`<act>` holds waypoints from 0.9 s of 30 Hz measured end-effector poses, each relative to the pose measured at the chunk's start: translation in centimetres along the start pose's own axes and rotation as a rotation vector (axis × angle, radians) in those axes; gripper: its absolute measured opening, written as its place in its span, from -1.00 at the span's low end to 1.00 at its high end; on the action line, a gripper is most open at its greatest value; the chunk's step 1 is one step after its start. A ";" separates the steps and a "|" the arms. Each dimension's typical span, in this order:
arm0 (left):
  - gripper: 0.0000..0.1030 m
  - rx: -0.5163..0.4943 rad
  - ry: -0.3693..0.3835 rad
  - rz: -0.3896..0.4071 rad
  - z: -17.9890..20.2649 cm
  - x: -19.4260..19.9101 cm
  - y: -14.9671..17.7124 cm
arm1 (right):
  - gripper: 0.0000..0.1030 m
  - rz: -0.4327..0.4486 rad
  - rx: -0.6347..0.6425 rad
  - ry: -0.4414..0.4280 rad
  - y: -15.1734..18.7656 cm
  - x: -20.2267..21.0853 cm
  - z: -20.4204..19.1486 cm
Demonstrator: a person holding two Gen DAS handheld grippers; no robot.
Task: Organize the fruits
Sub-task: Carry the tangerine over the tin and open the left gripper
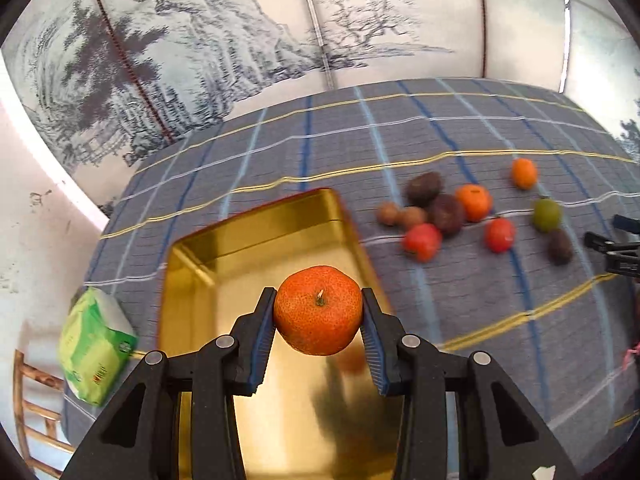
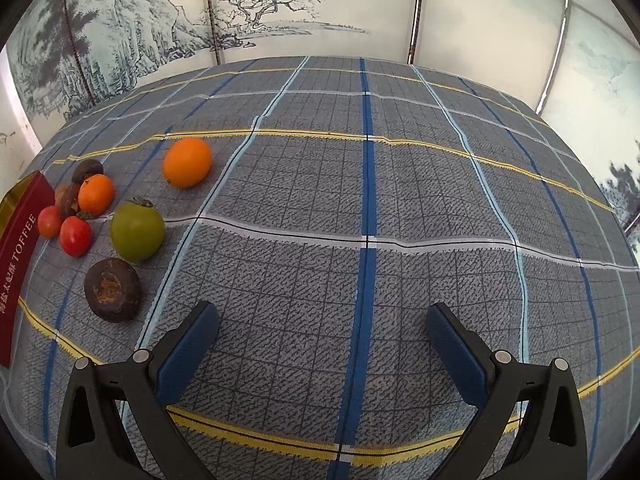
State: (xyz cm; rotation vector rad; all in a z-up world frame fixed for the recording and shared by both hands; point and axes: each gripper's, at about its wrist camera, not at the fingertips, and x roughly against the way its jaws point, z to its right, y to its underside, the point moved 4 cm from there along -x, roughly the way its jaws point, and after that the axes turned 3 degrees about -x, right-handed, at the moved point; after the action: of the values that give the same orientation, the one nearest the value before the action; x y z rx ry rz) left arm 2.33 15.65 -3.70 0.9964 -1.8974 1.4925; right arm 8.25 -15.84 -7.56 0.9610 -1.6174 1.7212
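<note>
A mandarin (image 1: 319,310) is clamped between the blue pads of the left gripper (image 1: 319,314), stem side toward the camera, held above the open gold tin (image 1: 256,240), over its right part; the tin holds nothing that can be seen. The right gripper (image 2: 322,340) is spread wide with nothing between its fingers, over bare checked tablecloth (image 2: 400,184). The remaining fruit is clustered right of the tin: a green fruit (image 2: 137,232), a dark brown fruit (image 2: 113,290) nearest the right gripper, an orange kumquat-like fruit (image 2: 187,162) apart at the back, two red ones (image 2: 75,236) close to the tin's red wall (image 2: 24,248). The tin's near end is hidden by the left gripper body, its rims are blurred, and in the right wrist view it is cut off at the frame edge. A green tissue pack (image 1: 96,344) lies at the table's left edge beside the tin. Open cloth extends right of the fruit up to the painted screen (image 2: 280,8).
</note>
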 end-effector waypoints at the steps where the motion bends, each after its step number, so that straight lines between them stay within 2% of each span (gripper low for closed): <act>1: -0.29 0.000 -0.010 -0.006 -0.5 -0.4 0.0 | 1.00 0.010 0.010 0.009 0.0 0.0 -0.1; 7: -0.29 -0.008 -0.074 -0.047 -3.6 -3.4 0.0 | 1.00 0.011 0.006 0.015 0.0 -0.1 -0.1; 14: -0.29 0.001 -0.103 -0.105 -6.2 -6.8 -0.1 | 1.00 0.012 -0.009 0.026 0.0 -0.3 0.0; 23: -0.28 0.030 -0.104 -0.179 -7.3 -9.5 0.2 | 1.00 0.013 -0.015 0.033 -0.1 -0.3 0.1; 27: -0.15 0.004 -0.146 -0.166 -7.4 -9.3 -0.4 | 1.00 0.013 -0.015 0.033 -0.1 -0.3 0.1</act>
State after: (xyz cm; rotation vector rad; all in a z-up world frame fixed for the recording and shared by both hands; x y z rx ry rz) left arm 7.83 24.84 -8.80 1.2624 -1.8593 1.3615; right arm 8.50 -15.89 -7.77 0.9125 -1.6168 1.7229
